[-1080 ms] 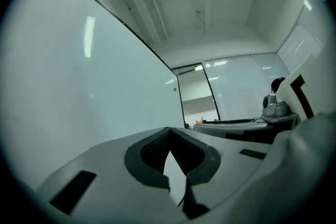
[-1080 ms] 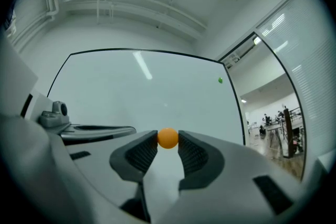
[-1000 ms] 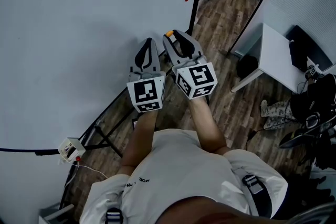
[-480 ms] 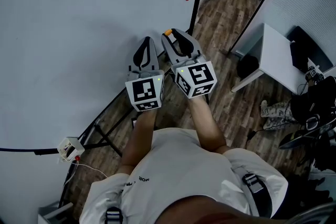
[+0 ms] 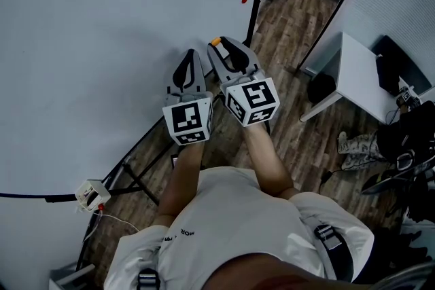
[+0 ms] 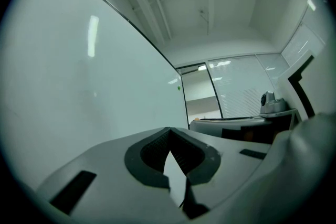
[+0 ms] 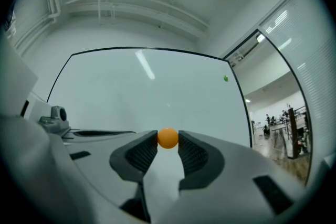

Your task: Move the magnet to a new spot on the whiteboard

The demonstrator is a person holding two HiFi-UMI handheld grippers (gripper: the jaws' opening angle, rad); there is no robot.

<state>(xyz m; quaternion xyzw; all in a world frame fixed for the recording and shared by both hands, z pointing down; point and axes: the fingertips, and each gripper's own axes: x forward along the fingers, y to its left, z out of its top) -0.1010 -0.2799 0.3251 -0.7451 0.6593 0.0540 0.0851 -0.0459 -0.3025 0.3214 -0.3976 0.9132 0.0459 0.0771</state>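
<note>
Standing apart from the work, a second small magnet (image 5: 244, 0) sits near the whiteboard's (image 5: 102, 44) right edge, and a white desk (image 5: 353, 68) lies to the right. Nothing stands between the grippers and the board. The right gripper (image 5: 219, 45) pinches the orange magnet (image 7: 168, 138) at its jaw tips, facing the board. That grip is plain only in the right gripper view (the head view shows just an orange speck). The left gripper (image 6: 169, 131) has its jaws together and holds nothing. Both have hardly shifted since a second ago.

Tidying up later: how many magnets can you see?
2: an orange magnet gripped in the right gripper, and a second magnet stuck on the whiteboard near its right edge.
</note>
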